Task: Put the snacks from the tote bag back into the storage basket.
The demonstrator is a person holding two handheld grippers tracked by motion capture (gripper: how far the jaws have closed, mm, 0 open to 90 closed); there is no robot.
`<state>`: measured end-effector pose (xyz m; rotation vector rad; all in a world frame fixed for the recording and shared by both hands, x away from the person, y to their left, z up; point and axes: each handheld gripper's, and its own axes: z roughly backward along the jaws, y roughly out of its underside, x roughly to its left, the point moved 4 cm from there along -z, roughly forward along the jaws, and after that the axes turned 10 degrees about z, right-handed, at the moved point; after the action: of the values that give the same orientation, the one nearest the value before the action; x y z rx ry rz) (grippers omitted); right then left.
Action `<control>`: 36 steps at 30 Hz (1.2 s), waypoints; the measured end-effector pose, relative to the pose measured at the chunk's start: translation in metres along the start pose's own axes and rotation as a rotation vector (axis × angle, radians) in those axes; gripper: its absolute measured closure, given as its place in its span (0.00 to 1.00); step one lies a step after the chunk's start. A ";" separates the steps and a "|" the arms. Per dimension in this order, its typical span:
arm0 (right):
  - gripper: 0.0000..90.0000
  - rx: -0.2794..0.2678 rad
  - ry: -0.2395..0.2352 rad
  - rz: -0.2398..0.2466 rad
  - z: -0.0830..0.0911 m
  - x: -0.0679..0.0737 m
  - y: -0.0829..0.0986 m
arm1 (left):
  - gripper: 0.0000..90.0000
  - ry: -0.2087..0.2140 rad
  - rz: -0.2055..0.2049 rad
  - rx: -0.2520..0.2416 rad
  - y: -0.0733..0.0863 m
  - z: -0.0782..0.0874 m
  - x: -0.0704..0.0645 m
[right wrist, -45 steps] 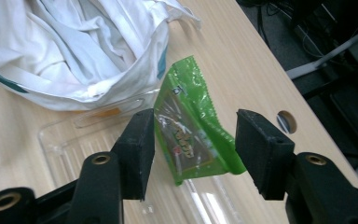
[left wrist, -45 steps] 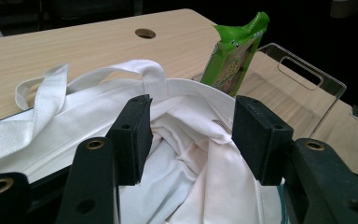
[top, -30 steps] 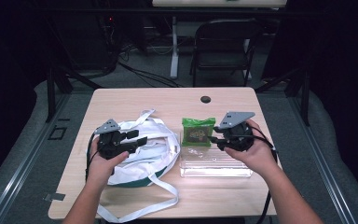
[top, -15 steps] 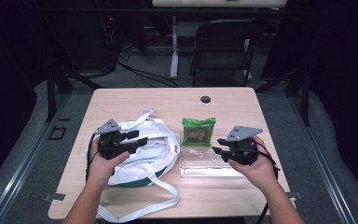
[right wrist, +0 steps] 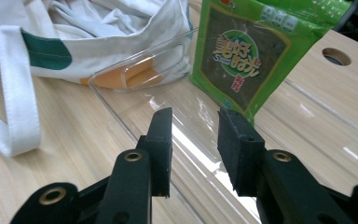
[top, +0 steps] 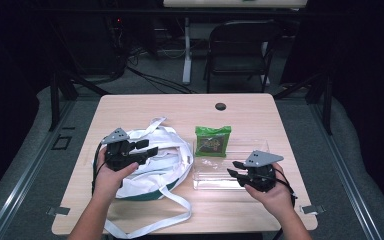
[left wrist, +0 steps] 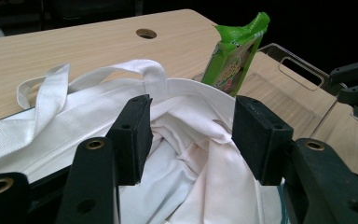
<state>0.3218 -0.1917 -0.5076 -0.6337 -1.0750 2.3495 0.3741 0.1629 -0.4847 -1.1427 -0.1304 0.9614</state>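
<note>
A white tote bag (top: 155,165) with a green base lies crumpled on the left half of the table. My left gripper (top: 147,148) hovers open over its mouth, the white cloth (left wrist: 186,154) showing between the jaws. A green snack packet (top: 212,141) stands upright at the far left end of a clear plastic tray (top: 230,182). My right gripper (top: 233,168) is over the tray's near right part, open by a small gap with nothing in it. In the right gripper view the packet (right wrist: 247,51) stands just beyond the gripper (right wrist: 193,135), apart from it.
The wooden table (top: 180,107) has a round cable hole (top: 220,106) near its far edge. One long bag strap (top: 145,227) trails toward the near edge. A black chair (top: 240,45) stands beyond the table. Bare wood lies right of the tray.
My right gripper has drawn back from beside the green packet toward the near right of the tray. The packet stays standing. My left gripper has not moved.
</note>
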 end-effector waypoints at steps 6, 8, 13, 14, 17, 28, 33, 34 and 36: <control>0.74 -0.034 0.000 -0.010 0.000 0.008 0.009 | 0.53 -0.002 -0.003 0.001 0.000 0.000 0.000; 0.74 -0.047 -0.001 -0.012 0.001 0.008 0.011 | 0.53 -0.001 -0.003 0.002 0.000 0.000 0.000; 0.74 -0.081 -0.020 -0.014 0.000 0.013 0.015 | 0.53 -0.002 0.001 0.003 0.001 -0.001 0.000; 0.74 -0.083 -0.018 -0.011 0.000 0.014 0.015 | 0.53 -0.002 0.001 0.003 0.001 -0.002 0.000; 0.74 -0.086 -0.023 -0.016 -0.002 0.017 0.018 | 0.53 -0.002 -0.003 0.005 0.001 -0.002 0.000; 0.74 -0.117 -0.081 -0.054 -0.012 0.021 0.026 | 0.53 -0.002 0.000 0.010 0.003 -0.004 0.000; 0.74 -0.124 -0.076 -0.052 -0.014 0.022 0.027 | 0.53 -0.003 -0.001 0.016 0.003 -0.005 0.000; 0.74 -0.128 -0.075 -0.058 -0.015 0.023 0.027 | 0.53 -0.003 0.000 0.018 0.004 -0.005 0.001; 0.74 -0.125 -0.081 -0.060 -0.017 0.024 0.028 | 0.53 -0.001 0.004 0.019 0.004 -0.006 0.000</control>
<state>0.3070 -0.1843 -0.5443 -0.5473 -1.2675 2.2872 0.3753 0.1590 -0.4910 -1.1253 -0.1197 0.9655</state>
